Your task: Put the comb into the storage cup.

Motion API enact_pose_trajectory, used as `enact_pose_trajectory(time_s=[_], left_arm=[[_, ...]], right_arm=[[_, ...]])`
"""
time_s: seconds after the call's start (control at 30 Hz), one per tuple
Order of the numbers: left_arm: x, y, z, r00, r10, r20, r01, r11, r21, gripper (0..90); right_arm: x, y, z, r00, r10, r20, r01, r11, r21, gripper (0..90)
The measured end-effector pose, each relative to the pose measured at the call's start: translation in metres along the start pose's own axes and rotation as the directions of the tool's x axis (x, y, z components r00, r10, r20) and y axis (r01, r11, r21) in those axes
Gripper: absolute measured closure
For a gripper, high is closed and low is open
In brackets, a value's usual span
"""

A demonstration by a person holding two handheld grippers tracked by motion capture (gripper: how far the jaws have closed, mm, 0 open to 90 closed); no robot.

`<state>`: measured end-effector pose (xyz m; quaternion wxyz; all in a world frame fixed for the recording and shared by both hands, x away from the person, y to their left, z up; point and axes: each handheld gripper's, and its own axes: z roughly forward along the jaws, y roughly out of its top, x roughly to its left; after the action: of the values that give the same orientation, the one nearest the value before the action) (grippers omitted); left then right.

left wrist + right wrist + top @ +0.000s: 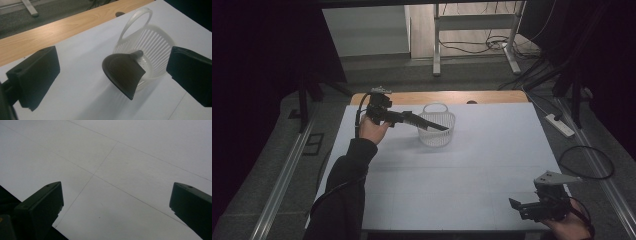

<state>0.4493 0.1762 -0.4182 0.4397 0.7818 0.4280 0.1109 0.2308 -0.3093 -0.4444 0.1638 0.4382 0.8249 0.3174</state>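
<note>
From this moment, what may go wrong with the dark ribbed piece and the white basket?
1. The dark ribbed piece seems to lean on the rim of the basket, partly outside it. The left gripper has its jaws open and apart from the piece, so it may slide out onto the table.
2. The jaws stand close on both sides of the basket, which looks light; a careless move could push or tip it.
</note>
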Motion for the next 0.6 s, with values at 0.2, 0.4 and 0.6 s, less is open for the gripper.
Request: enact_pose_trajectory(time_s=[0.2,0.4,0.6], left_arm=[[-0.002,-0.002,-0.005,0.9999,0.003,0.014,-0.003,0.9999,-0.010,0.0],[-0.006,-0.004,-0.008,0.9997,0.015,0.017,-0.015,0.9998,-0.013,0.0],[-0.011,-0.005,-0.013,0.9994,0.033,0.009,-0.033,0.9993,-0.014,0.0]], right_arm=[[0.000,0.000,0.000,1.0000,0.000,0.000,0.000,1.000,0.000,0.0],[0.000,0.000,0.000,1.0000,0.001,-0.003,-0.001,1.000,-0.001,0.0],[0.000,0.000,0.000,1.0000,-0.002,-0.002,0.002,1.000,0.000,0.0]])
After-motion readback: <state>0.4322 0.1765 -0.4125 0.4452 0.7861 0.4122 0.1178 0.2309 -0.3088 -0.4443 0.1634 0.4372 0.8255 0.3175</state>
